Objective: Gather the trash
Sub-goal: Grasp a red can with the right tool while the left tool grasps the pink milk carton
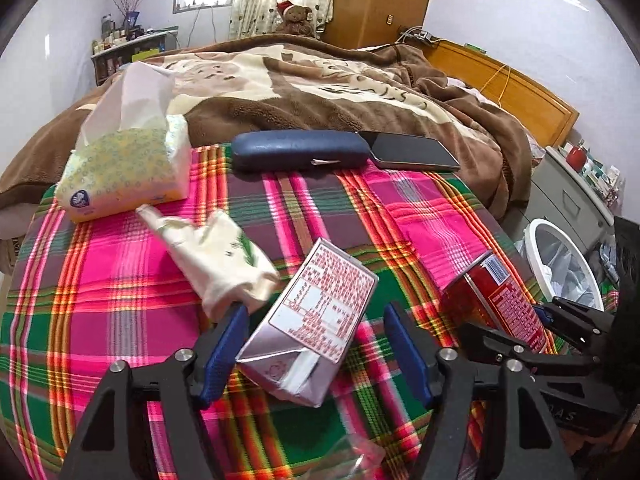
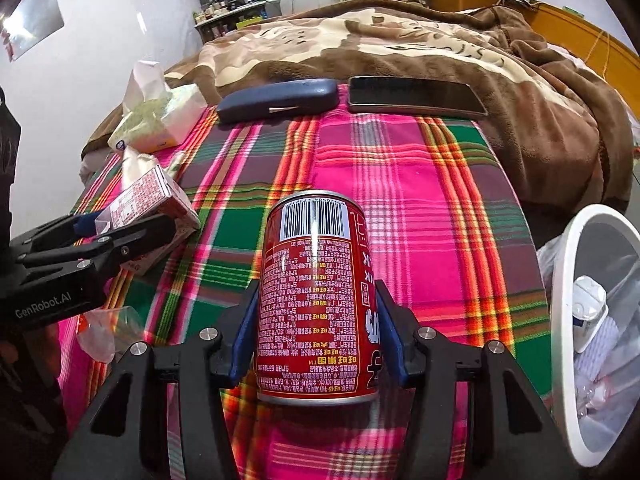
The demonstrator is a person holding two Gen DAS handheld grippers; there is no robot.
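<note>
Right gripper [image 2: 320, 332] is clamped on the red can [image 2: 316, 300]: both blue pads press its sides. The can's long axis runs straight out along the fingers toward 12 o'clock, barcode end far, base rim near the camera. It appears lifted or barely skimming the plaid cloth [image 2: 420, 200]; I cannot tell which.

The white bin [image 2: 568, 280], lined with a clear bag and already holding some white and clear scraps, sits off the bed edge at 3 o'clock from the right gripper, lower than the cloth. That is the relation that matters: the can needs to swing right and over the rim. The right side is clearly the nearer one; in the left wrist view the same bin [image 1: 532, 240] lies far out at 2 o'clock, beyond the can [image 1: 496, 300].

Left gripper [image 1: 316, 344] has its jaws wide apart, straddling the silver-pink carton [image 1: 316, 320]. The carton lies flat on the cloth, long axis tilted toward 1 o'clock, so it crosses the gap on a diagonal. The left pad seems close to or touching its near corner, the right pad well clear. Judgement: a slight clockwise twist would square the jaws before closing.

Other trash: a crumpled cream wrapper [image 1: 216, 256] at 11 o'clock, just beside the carton, and a clear plastic scrap [image 1: 352, 456] at 6 o'clock.

Likely keepers along the far edge: tissue pack [image 1: 124, 172], blue glasses case [image 1: 300, 154], phone [image 1: 416, 152].
</note>
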